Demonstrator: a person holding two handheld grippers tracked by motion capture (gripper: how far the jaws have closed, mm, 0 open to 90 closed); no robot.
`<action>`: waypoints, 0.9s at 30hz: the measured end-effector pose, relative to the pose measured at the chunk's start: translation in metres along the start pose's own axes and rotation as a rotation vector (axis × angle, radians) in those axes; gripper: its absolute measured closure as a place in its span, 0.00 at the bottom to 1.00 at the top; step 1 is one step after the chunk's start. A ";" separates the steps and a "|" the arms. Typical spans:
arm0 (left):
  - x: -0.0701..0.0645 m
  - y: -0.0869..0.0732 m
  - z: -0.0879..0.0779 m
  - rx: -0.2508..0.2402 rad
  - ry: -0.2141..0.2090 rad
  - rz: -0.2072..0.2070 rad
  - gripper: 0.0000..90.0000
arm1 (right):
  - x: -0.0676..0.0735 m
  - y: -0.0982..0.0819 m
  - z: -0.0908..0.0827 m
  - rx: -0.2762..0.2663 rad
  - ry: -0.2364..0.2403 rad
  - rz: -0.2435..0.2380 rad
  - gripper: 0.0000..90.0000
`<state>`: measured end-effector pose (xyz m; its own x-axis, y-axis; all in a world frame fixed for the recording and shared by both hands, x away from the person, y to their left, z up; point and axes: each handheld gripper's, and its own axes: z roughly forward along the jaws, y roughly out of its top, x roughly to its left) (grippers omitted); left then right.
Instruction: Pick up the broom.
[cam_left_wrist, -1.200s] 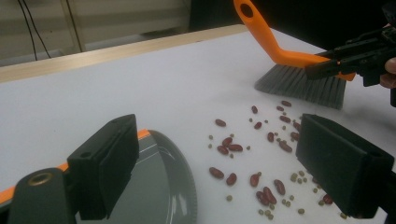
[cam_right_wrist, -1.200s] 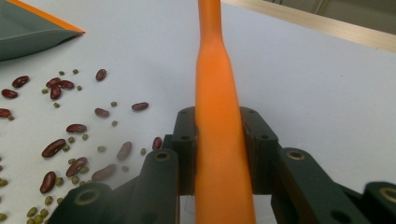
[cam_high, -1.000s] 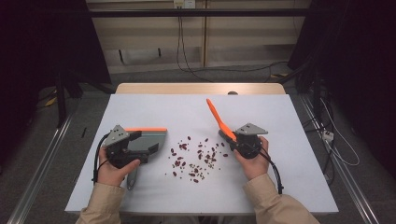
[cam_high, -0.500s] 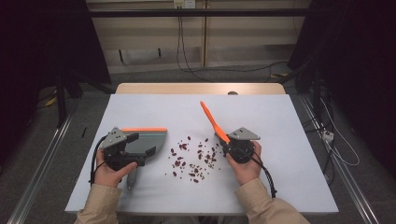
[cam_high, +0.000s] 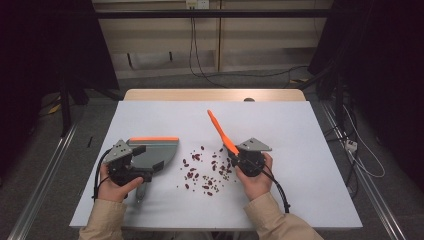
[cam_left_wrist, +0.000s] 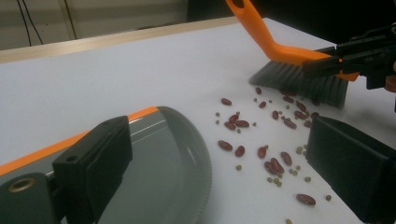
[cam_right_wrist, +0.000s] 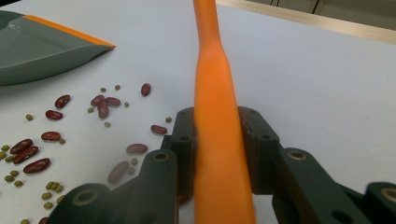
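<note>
So the right gripper clamps an orange plastic brush, grey bristles down by scattered beans. Left gripper, jaws just widening, straddles the smooth grey dustpan mid-table.

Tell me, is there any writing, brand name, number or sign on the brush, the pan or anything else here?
None can be read.
The orange brush, the grey dustpan and the white table bear no visible lettering.
The right tool, shut on the brush handle, and the left tool show no markings.
The wall fitting at the top of the high view is too small to read.
</note>
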<state>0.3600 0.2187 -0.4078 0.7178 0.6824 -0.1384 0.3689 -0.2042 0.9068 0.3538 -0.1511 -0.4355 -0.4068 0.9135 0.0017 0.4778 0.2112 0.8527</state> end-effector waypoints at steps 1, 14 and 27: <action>0.000 0.000 0.000 0.000 0.000 0.000 0.08 | 0.002 0.000 0.001 -0.002 0.005 0.000 0.78; 0.000 0.000 -0.003 -0.007 0.000 0.006 0.08 | 0.025 0.001 0.002 -0.013 0.045 -0.027 0.78; 0.001 0.001 -0.004 -0.011 -0.004 0.011 0.08 | 0.041 0.001 0.002 -0.024 0.090 -0.053 0.78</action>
<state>0.3583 0.2219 -0.4053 0.7244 0.6770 -0.1301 0.3542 -0.2036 0.9127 0.3390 -0.1128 -0.4355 -0.4999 0.8661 0.0029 0.4357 0.2486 0.8650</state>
